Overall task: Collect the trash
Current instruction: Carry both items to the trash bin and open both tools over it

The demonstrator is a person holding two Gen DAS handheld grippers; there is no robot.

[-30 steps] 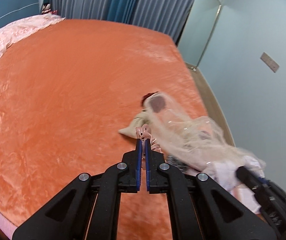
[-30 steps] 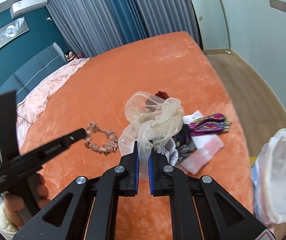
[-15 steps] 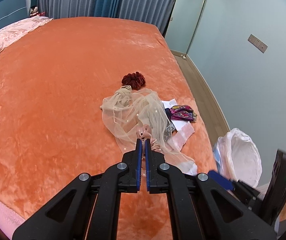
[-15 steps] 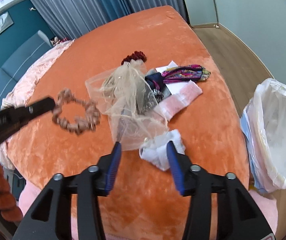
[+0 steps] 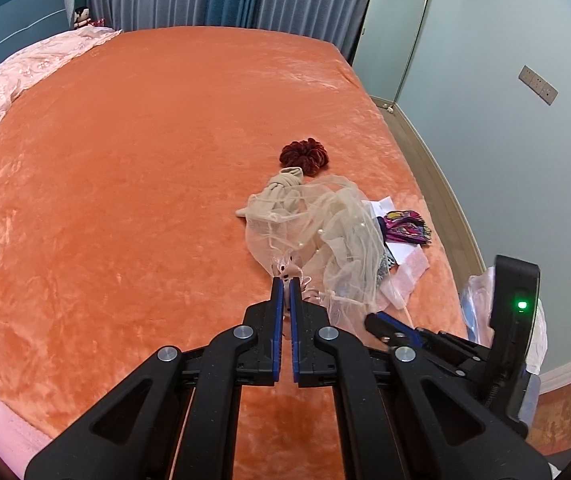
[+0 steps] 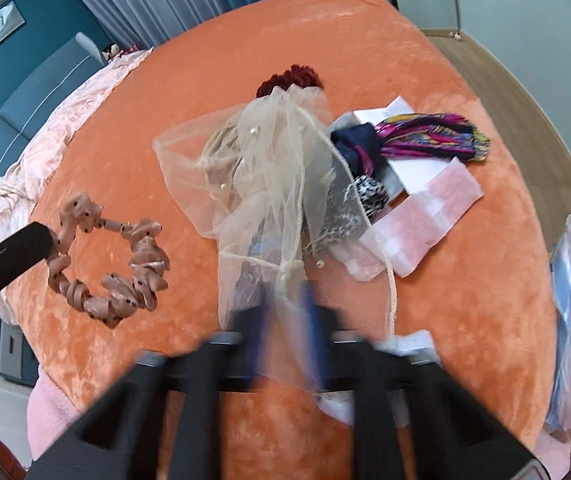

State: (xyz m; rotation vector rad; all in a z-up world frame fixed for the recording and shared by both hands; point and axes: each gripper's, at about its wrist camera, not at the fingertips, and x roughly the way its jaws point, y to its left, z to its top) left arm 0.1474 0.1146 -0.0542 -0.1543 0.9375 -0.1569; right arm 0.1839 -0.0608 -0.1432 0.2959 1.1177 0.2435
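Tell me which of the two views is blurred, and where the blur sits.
Right wrist view: the right gripper in the foreground is smeared by motion, while the tulle bag and dotted scrunchie beyond stay sharp. Left wrist view: crisp throughout, the left gripper included; fisheye distortion curves the orange bed edges.

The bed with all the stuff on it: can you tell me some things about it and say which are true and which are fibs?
1. The left gripper holds a pink dotted scrunchie. True.
2. The dark red scrunchie lies inside the lined bin. False: it lies on the orange bedspread.
3. A beige mesh bag is on the bed. True.
4. The bedspread is blue. False: it is orange.
5. A colourful striped cloth lies beside a white paper. True.
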